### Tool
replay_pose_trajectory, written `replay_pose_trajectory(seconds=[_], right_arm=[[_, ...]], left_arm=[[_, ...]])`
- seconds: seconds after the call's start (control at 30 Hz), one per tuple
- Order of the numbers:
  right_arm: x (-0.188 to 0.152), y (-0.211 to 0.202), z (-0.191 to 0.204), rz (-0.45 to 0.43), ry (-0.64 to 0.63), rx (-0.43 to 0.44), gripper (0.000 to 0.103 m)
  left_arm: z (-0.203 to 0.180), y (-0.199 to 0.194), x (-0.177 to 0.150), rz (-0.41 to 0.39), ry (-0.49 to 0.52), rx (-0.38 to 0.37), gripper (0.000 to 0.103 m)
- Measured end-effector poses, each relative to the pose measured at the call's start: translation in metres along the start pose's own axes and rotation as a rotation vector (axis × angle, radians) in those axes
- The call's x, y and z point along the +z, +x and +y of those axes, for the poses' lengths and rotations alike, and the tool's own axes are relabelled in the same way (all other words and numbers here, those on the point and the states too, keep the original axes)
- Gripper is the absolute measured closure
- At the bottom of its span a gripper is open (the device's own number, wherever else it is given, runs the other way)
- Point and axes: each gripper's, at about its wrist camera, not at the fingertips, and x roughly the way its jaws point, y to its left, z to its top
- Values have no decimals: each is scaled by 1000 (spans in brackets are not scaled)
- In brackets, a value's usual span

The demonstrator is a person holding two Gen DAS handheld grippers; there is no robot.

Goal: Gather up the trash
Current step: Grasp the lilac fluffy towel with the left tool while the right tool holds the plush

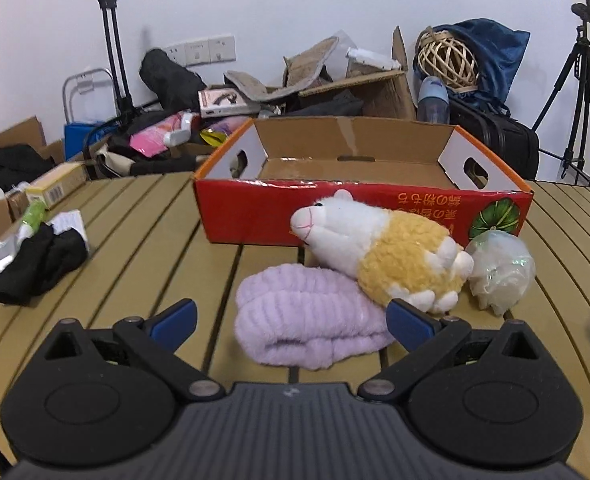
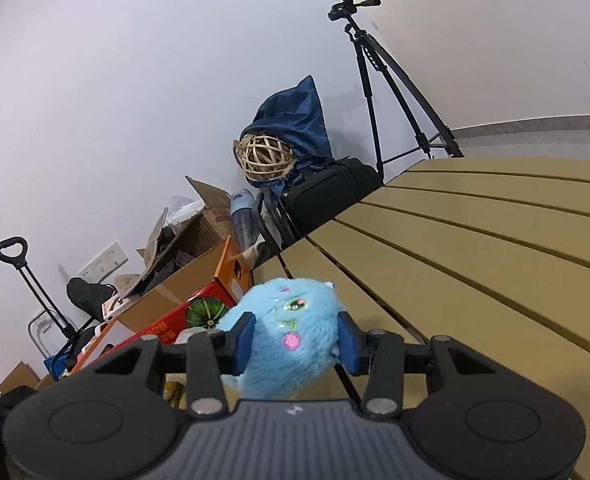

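Right wrist: right hand-held gripper (image 2: 294, 336) clamping blue plush (image 2: 287, 340); soft fur, slip risk. Left hand-held gripper (image 1: 291, 316) open, may snag purple towel (image 1: 311, 320).

Setting: probably a recording room or lab corner used for storage, not a lived-in home. Bare white wall with wall sockets (image 1: 201, 51). Camera on tripod (image 2: 379, 76) far ahead of the right tongs. Slatted table (image 1: 135, 248) under the left tongs; beyond it, piled cardboard boxes (image 1: 375, 92), folding trolley (image 1: 111, 40), black bag (image 1: 499, 140).
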Motion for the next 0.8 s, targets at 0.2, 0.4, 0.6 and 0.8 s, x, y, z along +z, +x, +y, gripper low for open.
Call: replay_pose_trajectory(seconds=[0.2,0.4,0.6,0.8], right_arm=[[-1,5,-1,4,2,-20,61],[-4,9,2,15,4,-24,61],[-8,9,7,17,-15,-14,61],[-7,10,6,18,-14,-15,61]], left_arm=[[7,17,4,38,-42,-18,9],[18,24,0,74,-92,-87,34],[18,18,-1,48,-74,-83,59],[17,8,-2,12,-50,-68,78]])
